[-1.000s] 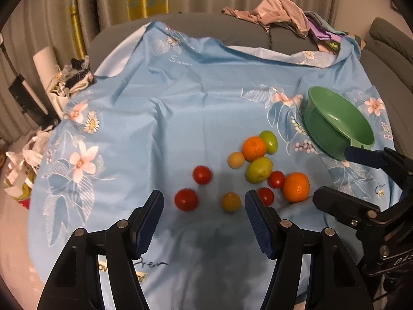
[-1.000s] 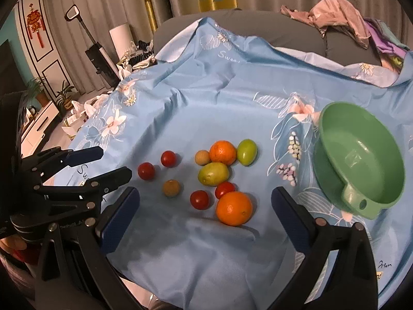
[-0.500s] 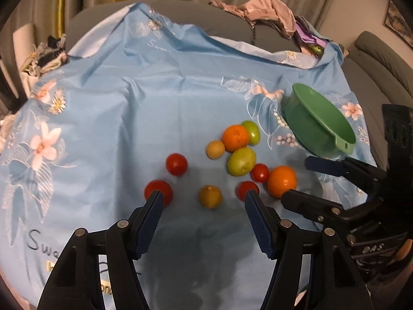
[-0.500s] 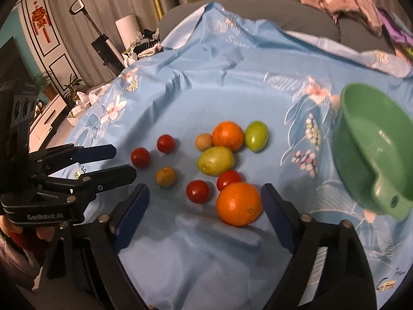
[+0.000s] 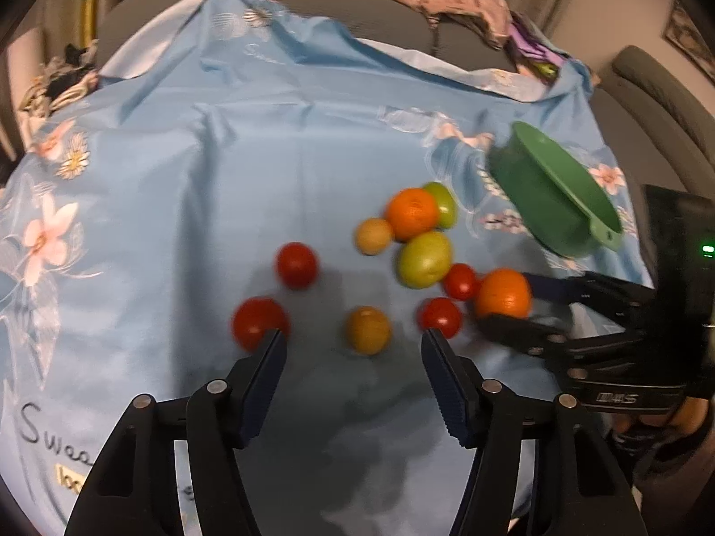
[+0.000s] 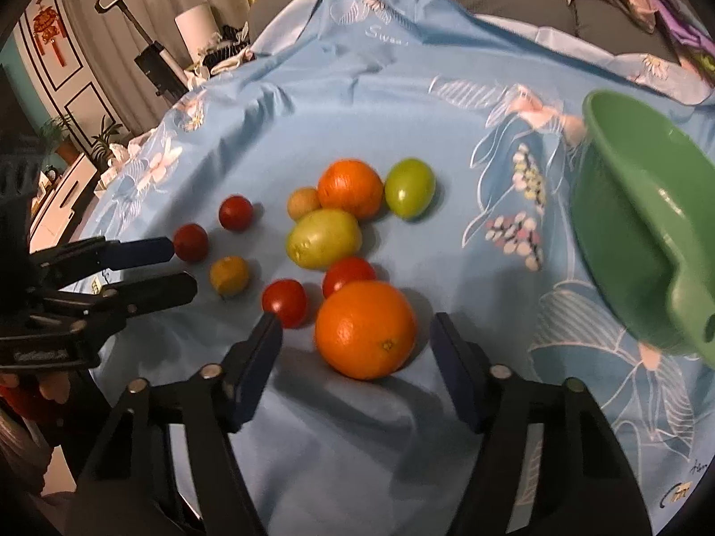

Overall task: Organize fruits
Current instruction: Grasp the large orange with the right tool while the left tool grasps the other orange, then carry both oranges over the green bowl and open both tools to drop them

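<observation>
Several fruits lie on a blue floral cloth [image 5: 187, 205]. My right gripper [image 6: 357, 330] is open, its fingers on either side of a large orange [image 6: 365, 329] without touching it; the orange [image 5: 502, 293] also shows in the left wrist view. My left gripper [image 5: 351, 344] is open, just short of a small yellow-brown fruit [image 5: 368, 329], with a red tomato [image 5: 259, 324] at its left fingertip. A second orange [image 6: 351, 188], two green fruits [image 6: 323, 237] [image 6: 410, 187] and other tomatoes [image 6: 284, 302] lie in the cluster. An empty green bowl [image 6: 643, 232] stands to the right.
The cloth covers a grey sofa-like surface with a heap of clothes [image 5: 456, 4] at the back. A floor with a vacuum [image 6: 152, 62], a white cylinder and cabinets lies to the left of the cloth edge.
Both grippers have moved forward and down toward the fruits. The right gripper's fingers now flank the large orange. The left gripper's tips have reached the nearest tomato and the small yellow-brown fruit.
</observation>
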`<state>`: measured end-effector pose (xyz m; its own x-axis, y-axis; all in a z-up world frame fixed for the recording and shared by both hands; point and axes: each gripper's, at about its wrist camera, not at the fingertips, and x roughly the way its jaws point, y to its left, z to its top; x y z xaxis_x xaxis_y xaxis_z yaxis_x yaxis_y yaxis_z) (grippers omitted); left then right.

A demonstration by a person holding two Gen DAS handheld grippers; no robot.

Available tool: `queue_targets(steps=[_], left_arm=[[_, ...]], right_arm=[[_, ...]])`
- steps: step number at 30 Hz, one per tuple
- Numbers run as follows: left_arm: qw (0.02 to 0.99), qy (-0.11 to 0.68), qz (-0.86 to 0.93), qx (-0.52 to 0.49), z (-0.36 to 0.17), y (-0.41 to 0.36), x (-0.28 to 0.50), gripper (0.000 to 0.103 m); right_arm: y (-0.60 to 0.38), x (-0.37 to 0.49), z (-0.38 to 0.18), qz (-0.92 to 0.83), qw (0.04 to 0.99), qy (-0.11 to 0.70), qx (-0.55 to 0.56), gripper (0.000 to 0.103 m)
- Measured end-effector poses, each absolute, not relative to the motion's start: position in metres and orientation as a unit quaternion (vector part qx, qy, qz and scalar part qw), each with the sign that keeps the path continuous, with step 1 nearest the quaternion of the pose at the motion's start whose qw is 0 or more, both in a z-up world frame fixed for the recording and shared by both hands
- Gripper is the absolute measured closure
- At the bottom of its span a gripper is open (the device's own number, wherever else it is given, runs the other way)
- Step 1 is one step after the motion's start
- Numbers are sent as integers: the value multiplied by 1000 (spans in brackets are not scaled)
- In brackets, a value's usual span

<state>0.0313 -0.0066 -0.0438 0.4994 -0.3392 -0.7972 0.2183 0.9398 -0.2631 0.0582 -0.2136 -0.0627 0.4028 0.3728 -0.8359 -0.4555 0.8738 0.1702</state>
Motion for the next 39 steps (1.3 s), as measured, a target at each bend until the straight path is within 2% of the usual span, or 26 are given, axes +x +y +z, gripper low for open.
queue_targets(steps=[2, 18, 21, 22, 30, 39], left_arm=[[861, 473, -178, -59, -44, -14, 32, 40], [858, 471, -205, -22, -42, -58, 110, 45], [850, 486, -203, -18, -48, -64, 127, 55], [846, 493, -202, -16, -51, -66, 130, 62], [851, 490, -191, -10, -49, -67, 134, 64], [867, 453, -208, 6, -12, -78, 100, 65]], right_arm=[[-214, 60, -68, 247, 834, 492, -46, 56], [-239, 60, -56, 254, 844, 473, -2, 56], [-237, 61, -58, 257, 844, 471, 2, 56], [-237, 62, -58, 259, 844, 470, 4, 56], [-242, 63, -55, 254, 853, 456, 20, 56], [-263, 60, -30, 234, 880, 411, 39, 56]])
